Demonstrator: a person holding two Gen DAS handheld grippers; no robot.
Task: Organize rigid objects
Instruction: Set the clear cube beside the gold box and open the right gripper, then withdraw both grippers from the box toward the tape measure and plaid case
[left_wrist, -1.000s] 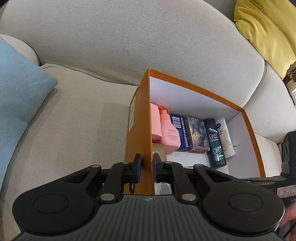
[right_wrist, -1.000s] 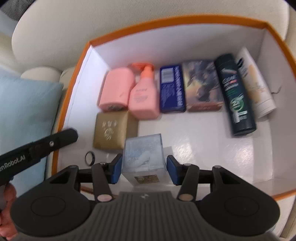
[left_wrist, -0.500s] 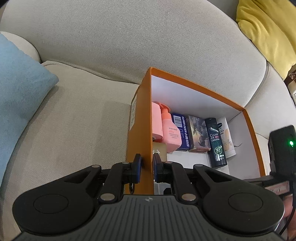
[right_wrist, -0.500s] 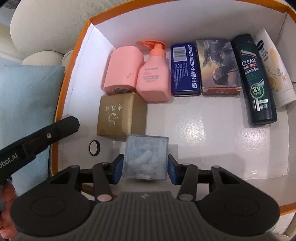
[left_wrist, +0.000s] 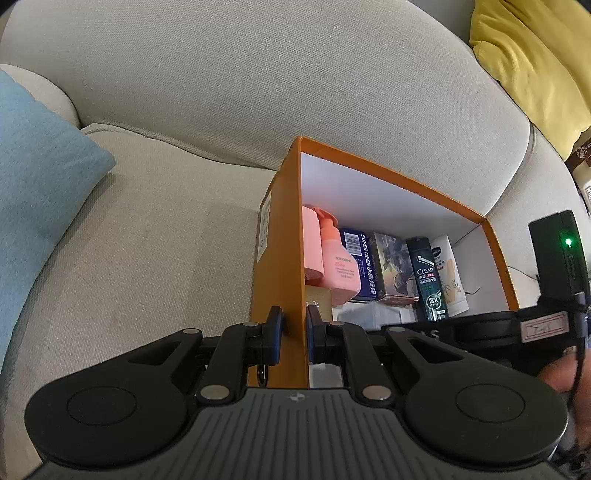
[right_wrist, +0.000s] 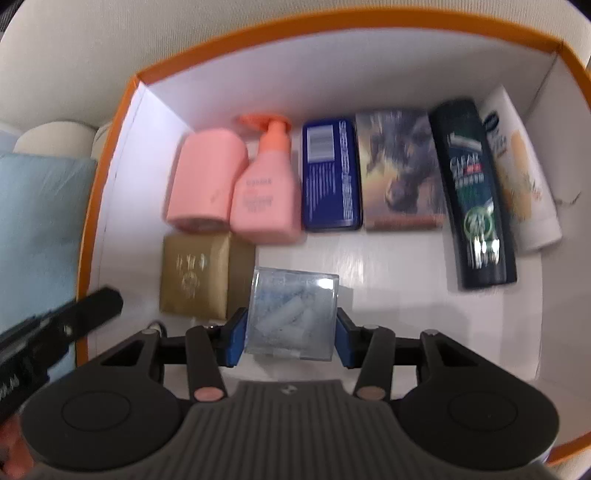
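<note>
A clear square plastic case (right_wrist: 291, 314) holding pale cylinders sits clamped between the blue pads of the right gripper (right_wrist: 290, 341), low inside the orange cardboard box with white lining (right_wrist: 369, 74). Just beyond the fingertips to the left lies a gold rectangular box (right_wrist: 199, 275); farther ahead a row runs from a pink pump bottle (right_wrist: 266, 195) to a dark green shampoo bottle (right_wrist: 472, 192). The left gripper (left_wrist: 293, 332) is pinched tight on the box's orange side wall (left_wrist: 284, 240).
</note>
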